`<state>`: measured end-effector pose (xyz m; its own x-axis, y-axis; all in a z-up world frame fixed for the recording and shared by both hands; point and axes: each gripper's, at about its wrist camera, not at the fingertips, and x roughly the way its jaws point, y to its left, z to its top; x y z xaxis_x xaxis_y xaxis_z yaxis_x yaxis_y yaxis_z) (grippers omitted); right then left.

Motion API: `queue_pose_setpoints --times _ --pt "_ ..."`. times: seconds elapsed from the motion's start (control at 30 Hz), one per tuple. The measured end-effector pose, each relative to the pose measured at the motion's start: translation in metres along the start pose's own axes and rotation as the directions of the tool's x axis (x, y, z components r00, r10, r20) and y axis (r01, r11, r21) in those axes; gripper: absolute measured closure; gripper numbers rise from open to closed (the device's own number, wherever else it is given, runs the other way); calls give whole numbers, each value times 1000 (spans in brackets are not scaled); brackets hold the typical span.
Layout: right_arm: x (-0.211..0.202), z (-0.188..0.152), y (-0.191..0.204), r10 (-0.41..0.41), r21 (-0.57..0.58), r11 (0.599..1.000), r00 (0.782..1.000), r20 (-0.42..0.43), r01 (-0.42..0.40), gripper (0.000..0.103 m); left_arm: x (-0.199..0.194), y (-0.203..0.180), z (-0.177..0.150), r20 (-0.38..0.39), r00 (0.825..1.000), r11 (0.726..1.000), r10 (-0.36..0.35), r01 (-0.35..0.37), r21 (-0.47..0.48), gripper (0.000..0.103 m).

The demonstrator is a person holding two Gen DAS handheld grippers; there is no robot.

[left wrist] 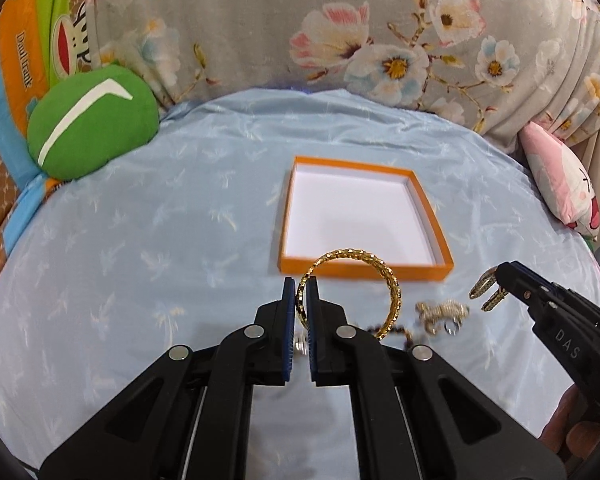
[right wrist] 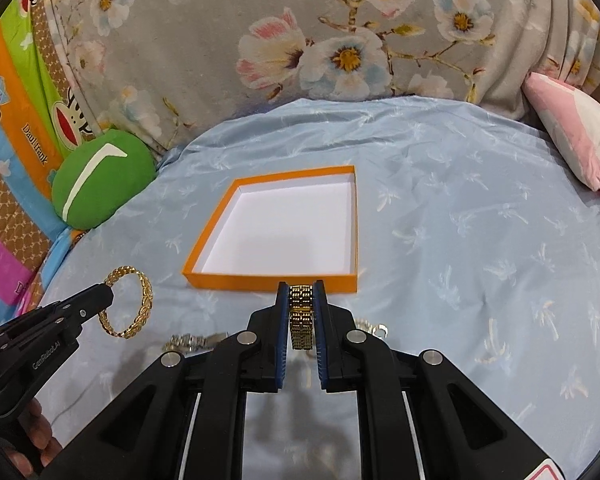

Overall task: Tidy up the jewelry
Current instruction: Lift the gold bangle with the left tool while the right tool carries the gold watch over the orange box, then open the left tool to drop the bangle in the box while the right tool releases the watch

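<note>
- Left gripper (left wrist: 301,285) is clamped on a gold bangle (left wrist: 380,276) — the blue pads (left wrist: 289,304) pinch one side of the ring, and the rest of the loop sticks out to the right, lifted off the sheet. In the right wrist view you can see the same bangle (right wrist: 138,306) hanging from the black tip of that gripper (right wrist: 107,293), down in the lower left.
- Right gripper (right wrist: 301,289) is closed on a gold link watch band (right wrist: 301,316), held upright between its pads (right wrist: 283,312). From the left camera that gripper (left wrist: 496,286) comes in from the right with the gold band (left wrist: 485,293) poking out of its tip.
- The orange box (left wrist: 424,272) with the white inside sits open on the light blue bedsheet (left wrist: 140,240), just past both grippers. Nothing lying in it that I can see.
- More jewelry on the sheet between the two tools: a silvery chain pile (left wrist: 440,312) near the bangle — plus a silver watch band (right wrist: 188,342) and a small ring (right wrist: 380,330) in the right view. Kinda blurry, can't tell much more.
- Background: green round pillow (left wrist: 92,128) at left, pink plush (left wrist: 560,188) at right, floral fabric (left wrist: 260,20) behind.
</note>
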<state>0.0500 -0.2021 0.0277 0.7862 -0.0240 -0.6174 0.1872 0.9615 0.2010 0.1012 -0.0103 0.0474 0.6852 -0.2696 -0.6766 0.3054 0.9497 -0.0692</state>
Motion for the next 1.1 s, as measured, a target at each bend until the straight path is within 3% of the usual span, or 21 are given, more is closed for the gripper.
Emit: queue_pose_setpoints --times 0.37,0.47,0.77,1.1 --pt "98 86 4 7 -38 999 999 33 -6 92 82 -14 87 53 997 997 53 -55 46 98" --pt "127 96 -2 12 -29 1000 1000 15 -12 92 112 -15 101 33 999 999 21 -22 26 98" --pt "188 95 -12 22 -5 1000 997 -74 -22 92 180 -23 100 -35 998 998 50 -49 36 98" --pt "204 88 -13 5 -25 1000 995 -103 -8 89 204 -26 91 -71 995 997 64 -62 39 94"
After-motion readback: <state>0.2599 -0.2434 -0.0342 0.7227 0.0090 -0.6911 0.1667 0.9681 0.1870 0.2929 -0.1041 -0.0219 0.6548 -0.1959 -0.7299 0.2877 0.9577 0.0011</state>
